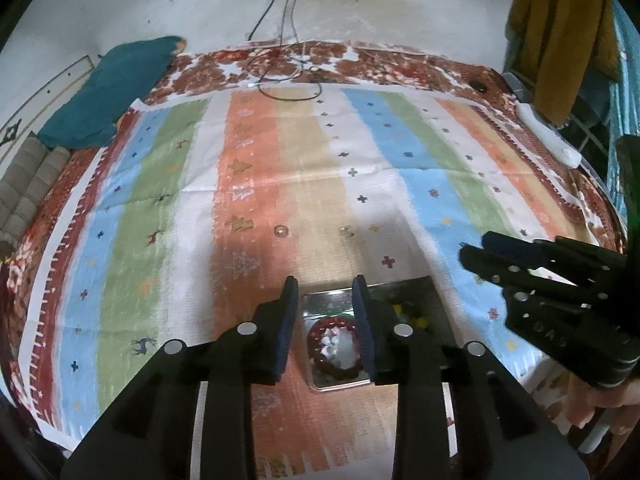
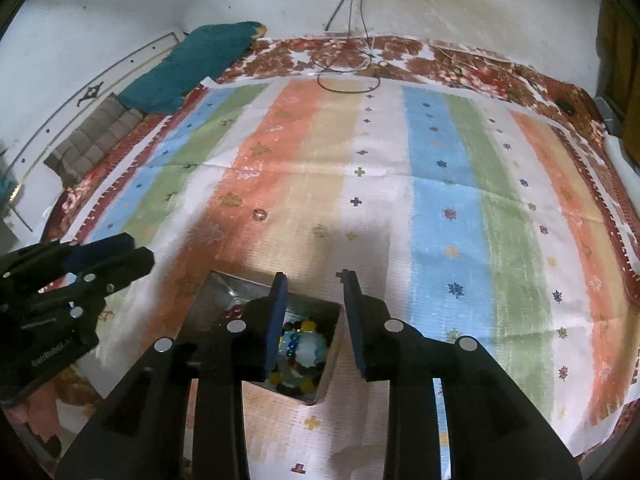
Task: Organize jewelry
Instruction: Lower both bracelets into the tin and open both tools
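A shiny metal tray (image 1: 316, 380) lies on the striped cloth below both grippers. In it lie a dark red bead bracelet (image 1: 320, 330) and a multicoloured bead bracelet (image 2: 304, 344). My left gripper (image 1: 325, 284) is open and empty above the tray's left half. My right gripper (image 2: 313, 278) is open and empty above the tray's right half; it shows at the right of the left wrist view (image 1: 476, 246). Two small rings lie on the cloth beyond the tray: one on the orange stripe (image 1: 281, 231), one on the white stripe (image 1: 345, 230).
The striped cloth (image 1: 424, 184) covers a bed with a red floral sheet. A teal pillow (image 1: 108, 92) lies far left, cables (image 1: 288, 84) at the far edge, a white object (image 1: 548, 136) at the right edge. A mustard garment (image 1: 560, 32) hangs far right.
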Demonstrator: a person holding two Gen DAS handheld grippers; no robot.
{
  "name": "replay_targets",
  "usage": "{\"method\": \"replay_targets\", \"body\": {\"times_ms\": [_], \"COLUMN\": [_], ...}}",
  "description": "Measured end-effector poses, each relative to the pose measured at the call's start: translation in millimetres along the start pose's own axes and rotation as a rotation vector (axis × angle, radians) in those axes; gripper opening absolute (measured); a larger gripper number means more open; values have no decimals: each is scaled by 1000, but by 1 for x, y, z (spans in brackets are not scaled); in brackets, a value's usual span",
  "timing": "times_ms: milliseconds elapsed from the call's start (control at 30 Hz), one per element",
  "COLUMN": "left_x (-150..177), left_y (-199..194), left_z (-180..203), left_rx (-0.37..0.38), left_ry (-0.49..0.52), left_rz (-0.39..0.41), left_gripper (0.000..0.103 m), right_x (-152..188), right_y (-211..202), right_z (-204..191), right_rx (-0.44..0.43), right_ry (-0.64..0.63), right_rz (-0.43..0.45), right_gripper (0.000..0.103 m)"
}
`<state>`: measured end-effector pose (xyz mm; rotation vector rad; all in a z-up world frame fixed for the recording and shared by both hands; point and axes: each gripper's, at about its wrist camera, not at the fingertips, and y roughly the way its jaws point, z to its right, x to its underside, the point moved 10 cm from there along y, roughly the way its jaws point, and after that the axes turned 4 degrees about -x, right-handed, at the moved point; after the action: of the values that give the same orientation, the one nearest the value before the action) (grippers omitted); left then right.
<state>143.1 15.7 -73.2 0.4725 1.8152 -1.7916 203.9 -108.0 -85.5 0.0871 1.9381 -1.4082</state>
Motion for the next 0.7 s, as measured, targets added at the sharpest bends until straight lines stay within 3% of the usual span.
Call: {"method": "replay_targets", "body": {"times_ms": [300, 433, 600, 700], "left_x": [-10, -15, -21, -23], "left_y": [21, 33, 45, 56], "left_z": [-27, -35, -37, -37], "left_rx": [-33, -56, -68, -76], "left_ry": [-63, -70, -70, -57], "left_rz": [-38, -62, -77, -97], "left_gripper": [48, 50, 54, 54], "right_x": [-5, -5, -12, -11], "right_y": [30, 40, 45, 52], "right_z": [9, 9, 5, 5], "right_rx": [15, -2, 19, 13], "right_ry": [-9, 7, -33, -37], "right_rz": [-65, -88, -74, -95], "right_gripper": [33, 34, 44, 44]}}
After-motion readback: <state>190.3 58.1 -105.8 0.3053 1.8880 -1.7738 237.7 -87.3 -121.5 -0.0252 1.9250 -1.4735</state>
